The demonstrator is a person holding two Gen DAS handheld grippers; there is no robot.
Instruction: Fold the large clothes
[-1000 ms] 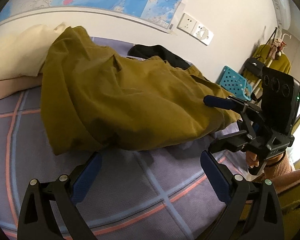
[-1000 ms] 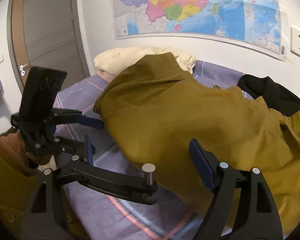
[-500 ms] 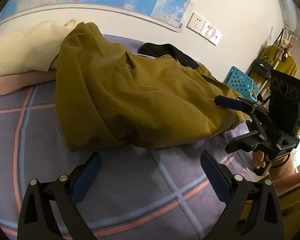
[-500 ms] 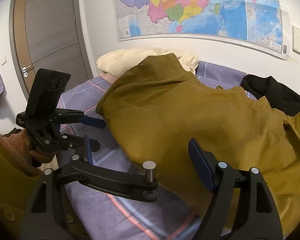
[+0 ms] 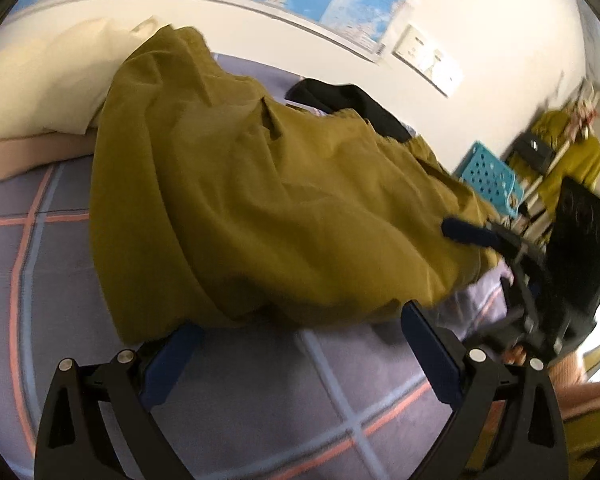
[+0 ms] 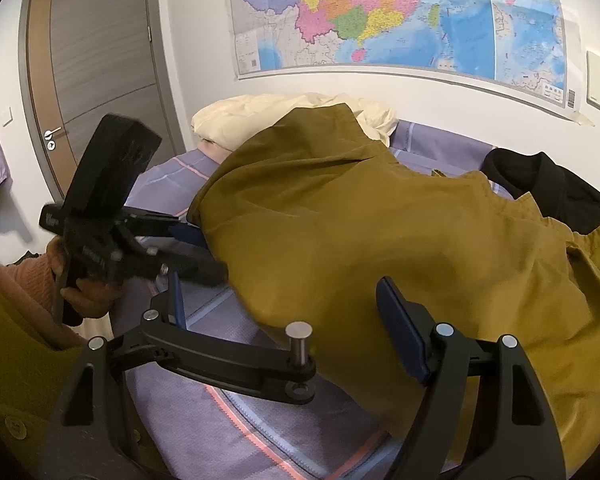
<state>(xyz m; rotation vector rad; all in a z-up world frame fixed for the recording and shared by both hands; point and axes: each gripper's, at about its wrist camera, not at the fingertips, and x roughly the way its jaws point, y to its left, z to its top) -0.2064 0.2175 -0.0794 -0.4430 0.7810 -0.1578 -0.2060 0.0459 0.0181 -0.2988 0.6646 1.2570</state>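
Note:
A large olive-green garment point(image 5: 260, 208) lies heaped across the purple checked bed point(image 5: 260, 400); it also fills the right wrist view point(image 6: 380, 240). My left gripper point(image 5: 300, 344) is open, its blue pads at the garment's near hem. It also shows in the right wrist view point(image 6: 204, 248), at the garment's left edge. My right gripper point(image 6: 284, 312) is open, its right pad over the cloth. In the left wrist view my right gripper point(image 5: 484, 256) has one blue finger on top of the garment's right end.
A cream pillow point(image 5: 40, 80) lies at the head of the bed. A black garment point(image 6: 548, 188) lies behind the olive one by the wall. A teal basket point(image 5: 488, 180) and a clothes rack point(image 5: 568, 148) stand beyond the bed. A door point(image 6: 96, 80) is at left.
Both grippers have moved in closer to the garment's edge. The left gripper's pads now reach the near hem, and the right gripper's finger lies over the right end.

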